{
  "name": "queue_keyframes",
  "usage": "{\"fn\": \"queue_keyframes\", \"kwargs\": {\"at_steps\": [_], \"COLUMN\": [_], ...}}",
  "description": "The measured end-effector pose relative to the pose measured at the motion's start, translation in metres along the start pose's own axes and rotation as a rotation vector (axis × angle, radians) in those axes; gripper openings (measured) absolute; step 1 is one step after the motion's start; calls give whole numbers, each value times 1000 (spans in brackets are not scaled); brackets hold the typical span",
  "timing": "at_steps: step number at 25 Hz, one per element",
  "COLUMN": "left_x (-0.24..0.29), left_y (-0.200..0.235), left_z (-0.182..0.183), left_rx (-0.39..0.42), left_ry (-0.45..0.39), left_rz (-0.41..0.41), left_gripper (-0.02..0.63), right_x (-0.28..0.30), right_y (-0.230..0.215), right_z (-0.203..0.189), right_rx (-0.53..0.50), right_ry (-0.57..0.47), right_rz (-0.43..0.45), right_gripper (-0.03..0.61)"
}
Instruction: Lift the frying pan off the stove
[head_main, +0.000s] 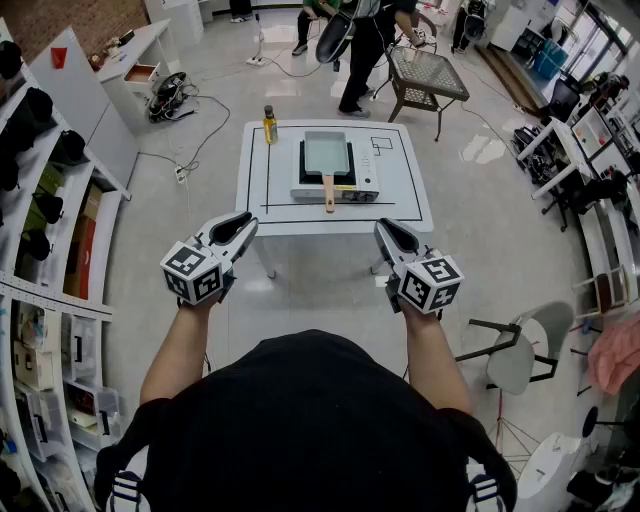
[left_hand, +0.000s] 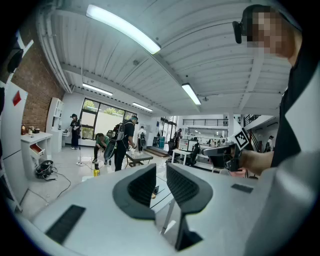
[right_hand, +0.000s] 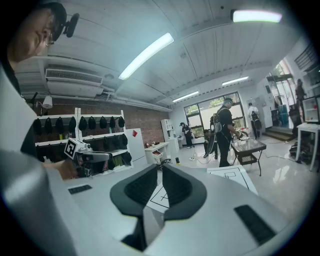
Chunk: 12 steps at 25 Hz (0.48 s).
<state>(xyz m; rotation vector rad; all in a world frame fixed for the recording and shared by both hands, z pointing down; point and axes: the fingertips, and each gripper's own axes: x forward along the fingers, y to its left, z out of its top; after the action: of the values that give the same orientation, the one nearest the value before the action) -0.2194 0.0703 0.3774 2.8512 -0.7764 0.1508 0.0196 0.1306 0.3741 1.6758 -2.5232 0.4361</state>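
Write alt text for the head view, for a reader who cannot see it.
A person holds the left gripper and right gripper, both empty, short of a white table. On it a rectangular pan sits on a stove, handle toward the person, with a yellow bottle to its left.

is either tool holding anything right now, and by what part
Nothing is held. The left tool and right tool are both empty, short of the table; the frying pan sits untouched on the stove.
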Motion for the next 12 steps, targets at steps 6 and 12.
{"fn": "queue_keyframes", "kwargs": {"at_steps": [6,12], "left_x": [-4,-3], "left_y": [5,8], "left_z": [5,0], "left_rx": [15,12], "left_ry": [-27,-18], "left_rz": [-10,-35], "left_gripper": [58,55], "right_x": [4,9], "right_y": [8,8], "right_z": [2,2], "right_rx": [1,15], "right_ry": [2,-13], "right_rz": [-2,-37], "right_gripper": [34,34]}}
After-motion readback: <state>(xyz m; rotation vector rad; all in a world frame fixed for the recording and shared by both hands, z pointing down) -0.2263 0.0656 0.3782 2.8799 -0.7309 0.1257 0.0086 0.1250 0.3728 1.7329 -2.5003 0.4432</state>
